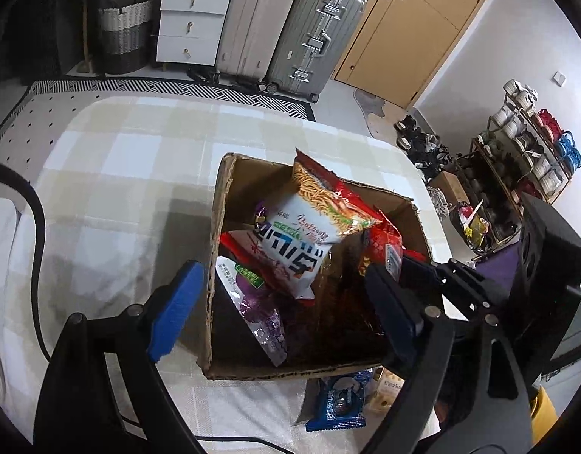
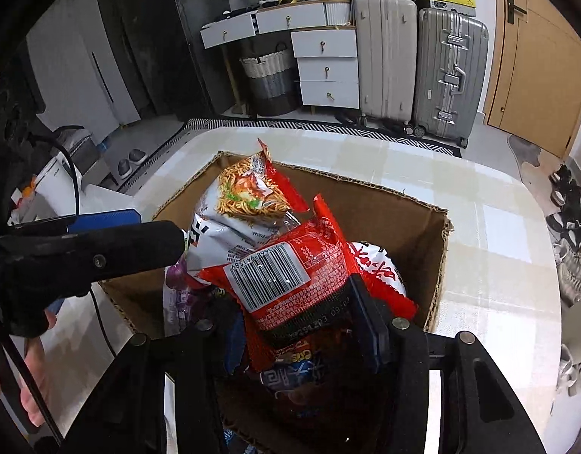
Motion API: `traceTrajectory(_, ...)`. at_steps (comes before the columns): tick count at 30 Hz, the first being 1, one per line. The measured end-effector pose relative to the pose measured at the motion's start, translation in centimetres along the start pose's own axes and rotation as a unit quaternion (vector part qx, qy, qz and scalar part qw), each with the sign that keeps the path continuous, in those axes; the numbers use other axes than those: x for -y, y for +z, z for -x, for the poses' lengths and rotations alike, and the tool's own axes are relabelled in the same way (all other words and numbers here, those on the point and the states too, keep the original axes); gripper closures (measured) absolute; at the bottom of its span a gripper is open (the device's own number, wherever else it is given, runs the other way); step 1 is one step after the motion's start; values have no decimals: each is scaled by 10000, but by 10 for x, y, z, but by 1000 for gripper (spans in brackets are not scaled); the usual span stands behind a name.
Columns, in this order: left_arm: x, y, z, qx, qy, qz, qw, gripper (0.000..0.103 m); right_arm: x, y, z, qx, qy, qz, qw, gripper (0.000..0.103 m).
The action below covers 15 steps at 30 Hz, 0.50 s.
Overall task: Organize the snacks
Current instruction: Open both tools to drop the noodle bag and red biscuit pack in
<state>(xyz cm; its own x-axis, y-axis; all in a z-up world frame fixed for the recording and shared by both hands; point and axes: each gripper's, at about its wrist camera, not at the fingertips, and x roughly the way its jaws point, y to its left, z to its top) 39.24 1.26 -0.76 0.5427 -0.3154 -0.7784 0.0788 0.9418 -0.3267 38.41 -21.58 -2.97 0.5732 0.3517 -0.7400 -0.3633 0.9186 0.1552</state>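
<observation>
An open brown cardboard box (image 1: 217, 227) stood on the checked-cloth table (image 1: 120, 174), snack packets (image 1: 301, 227) piled inside it, a blue biscuit packet (image 1: 341, 403) lying before its near wall.

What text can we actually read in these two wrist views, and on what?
"231203 09:02": date stamp on the dark band of the red packet held in the right claw.
Digits under the barcode label on that packet: too small to read reliably.
Large dark characters on the white noodle packet: upside down, not legible.
Print on the blue packet beside the cardboard box: blurred.
</observation>
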Motion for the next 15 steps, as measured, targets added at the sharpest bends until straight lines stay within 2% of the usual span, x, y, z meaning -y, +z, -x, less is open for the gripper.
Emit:
traceTrajectory(9, -4, -1, 2, -17, -3, 117, 9999, 17, -8, 0, -2, -242, -98, 320, 9991, 53)
traceTrajectory(12, -2, -2, 6, 1, -22, 95, 10000, 17, -9, -1, 5, -96, -208, 299, 9993, 45)
traceTrajectory(15, 2, -2, 10, 18, -45, 52, 10000, 17, -11, -4, 15, 69, -309, 313, 9990, 24)
